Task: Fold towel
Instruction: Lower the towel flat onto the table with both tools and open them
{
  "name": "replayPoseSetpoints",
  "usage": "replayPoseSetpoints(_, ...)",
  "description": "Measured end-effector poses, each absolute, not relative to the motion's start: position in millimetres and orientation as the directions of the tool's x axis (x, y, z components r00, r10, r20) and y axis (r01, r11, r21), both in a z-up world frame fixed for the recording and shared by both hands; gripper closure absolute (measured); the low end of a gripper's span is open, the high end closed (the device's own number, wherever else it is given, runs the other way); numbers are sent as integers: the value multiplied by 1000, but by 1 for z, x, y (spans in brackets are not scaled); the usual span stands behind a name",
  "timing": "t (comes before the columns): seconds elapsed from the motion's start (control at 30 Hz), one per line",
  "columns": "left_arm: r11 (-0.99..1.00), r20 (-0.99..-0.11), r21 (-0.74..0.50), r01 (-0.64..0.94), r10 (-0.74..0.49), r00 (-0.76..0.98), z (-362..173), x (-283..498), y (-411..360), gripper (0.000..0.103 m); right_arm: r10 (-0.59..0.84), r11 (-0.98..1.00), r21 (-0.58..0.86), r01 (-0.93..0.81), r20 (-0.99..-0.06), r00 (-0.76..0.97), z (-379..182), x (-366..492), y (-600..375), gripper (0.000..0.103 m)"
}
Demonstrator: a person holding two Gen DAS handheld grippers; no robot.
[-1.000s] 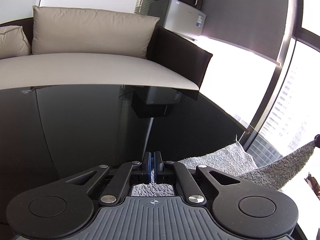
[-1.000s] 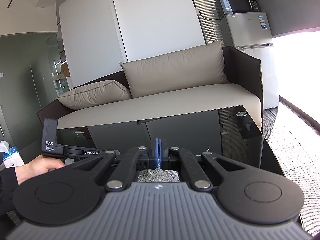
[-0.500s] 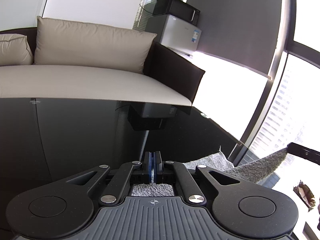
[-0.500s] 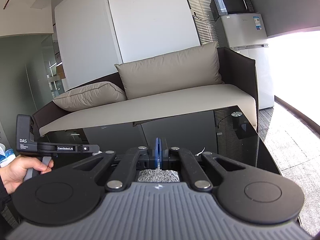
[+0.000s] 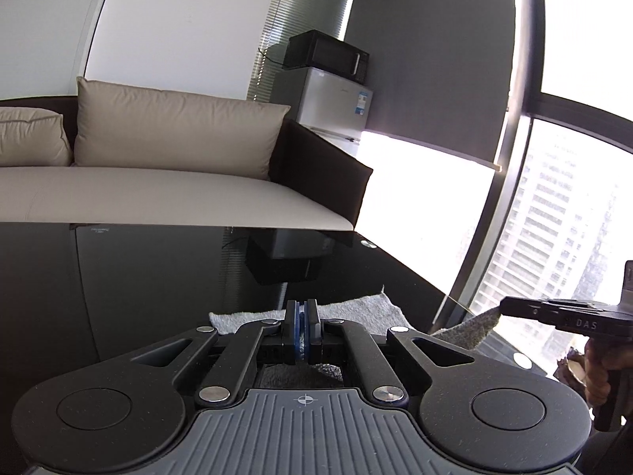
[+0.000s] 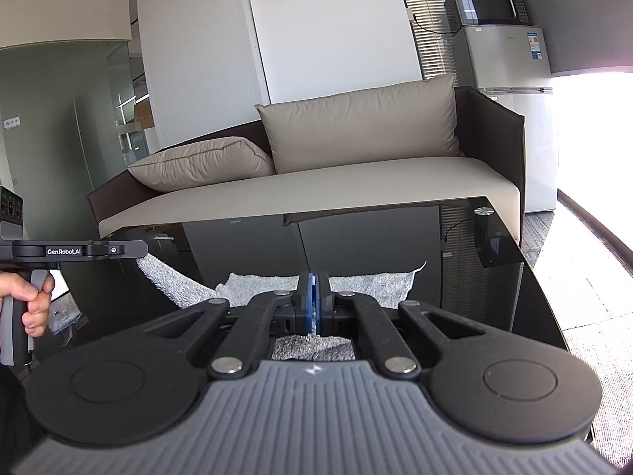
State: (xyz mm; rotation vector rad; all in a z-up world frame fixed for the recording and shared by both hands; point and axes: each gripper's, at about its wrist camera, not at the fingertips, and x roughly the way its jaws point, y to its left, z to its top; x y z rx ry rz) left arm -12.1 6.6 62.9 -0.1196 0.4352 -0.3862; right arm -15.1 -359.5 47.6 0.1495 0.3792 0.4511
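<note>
A grey fluffy towel [image 5: 356,310] lies partly on the black glass table [image 5: 138,277], its far edge resting flat ahead of both grippers. My left gripper [image 5: 302,330] is shut on one near corner of the towel and holds it lifted. My right gripper [image 6: 314,308] is shut on the other near corner; the towel [image 6: 372,281] spreads beyond it. In the left wrist view the right gripper [image 5: 554,316] shows at far right with towel hanging from it. In the right wrist view the left gripper [image 6: 79,251] shows at far left, towel sagging below it.
A beige sofa [image 6: 356,182] with cushions stands behind the table. A small fridge with a microwave [image 6: 510,51] on top stands at the back right. A black box [image 6: 490,243] shows at the table's far right corner. Large windows [image 5: 573,217] lie to the right.
Both grippers have lifted and drawn the near towel edge up and forward. More of the towel's far part now shows flat on the table ahead of the fingers.
</note>
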Motion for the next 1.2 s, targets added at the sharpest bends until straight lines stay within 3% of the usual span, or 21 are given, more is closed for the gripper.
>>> replayPoseSetpoints(0.47,924,-534,-182,336,-380,755,32,-78,-2,101,415,909,215,-357,-549,726,35,-51,-346,102)
replayPoseSetpoints(0.77,954,-606,-148,262,-296,738,22,-94,-2,101,341,939,178,-294,-597,726,32,-54,-352,102)
replayPoseSetpoints(1.2,961,-668,-105,257,-260,698,8,-97,-6,101,369,914,125,-385,-651,664,30,-69,-360,102)
